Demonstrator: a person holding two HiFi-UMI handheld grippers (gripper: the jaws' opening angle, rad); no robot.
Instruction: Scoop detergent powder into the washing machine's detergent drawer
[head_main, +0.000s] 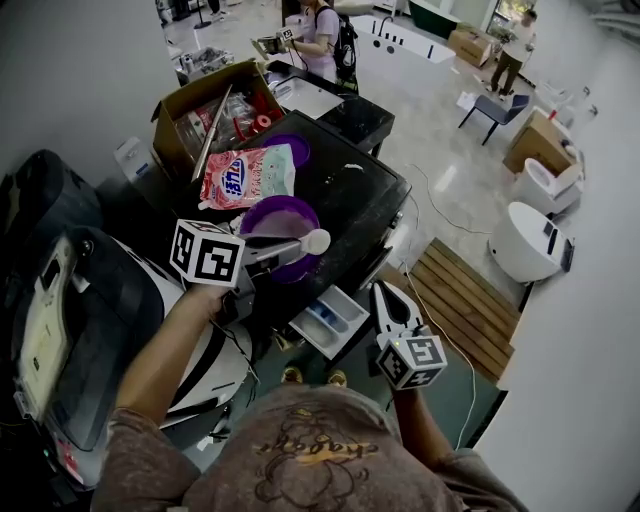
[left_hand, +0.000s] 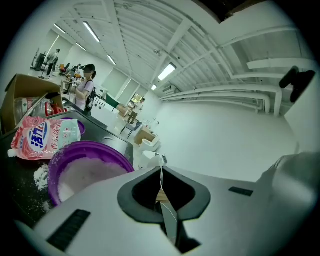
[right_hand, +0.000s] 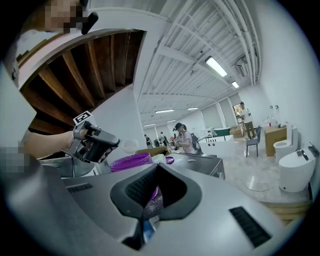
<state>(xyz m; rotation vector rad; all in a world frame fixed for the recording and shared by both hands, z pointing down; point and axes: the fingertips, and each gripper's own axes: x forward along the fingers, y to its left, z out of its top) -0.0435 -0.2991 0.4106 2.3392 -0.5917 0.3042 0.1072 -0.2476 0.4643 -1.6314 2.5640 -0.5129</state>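
Black washing machine across the middle of the head view, flat top serving as a counter. At upper left on it, an open cardboard box stuffed with odds and ends. Just below the box, a pink detergent bag lying flat. Lower still, just beside the bag, a purple bowl with pale powder inside. Loose powder spilled on the counter by the bowl, at lower left of the left gripper view. Detergent drawer pulled out of the machine front, lower right of the bowl, compartments facing up.

Left gripper at centre left, clenched on the thin handle of a white spoon, spoon head poised over the bowl's right rim. Right gripper at lower right, just beside the drawer, jaws together and nothing gripped as far as its own view shows.

Reads as the carry step: spoon at the bowl's edge, not yet over the drawer. Next move calls for keeping the spoon level, travelling toward lower right past the counter edge, stopping above one compartment, then tipping.

Hard to tell whether the spoon holds powder: white on white. Drawer contents too small to judge. Machine front mostly hidden beneath its own top.
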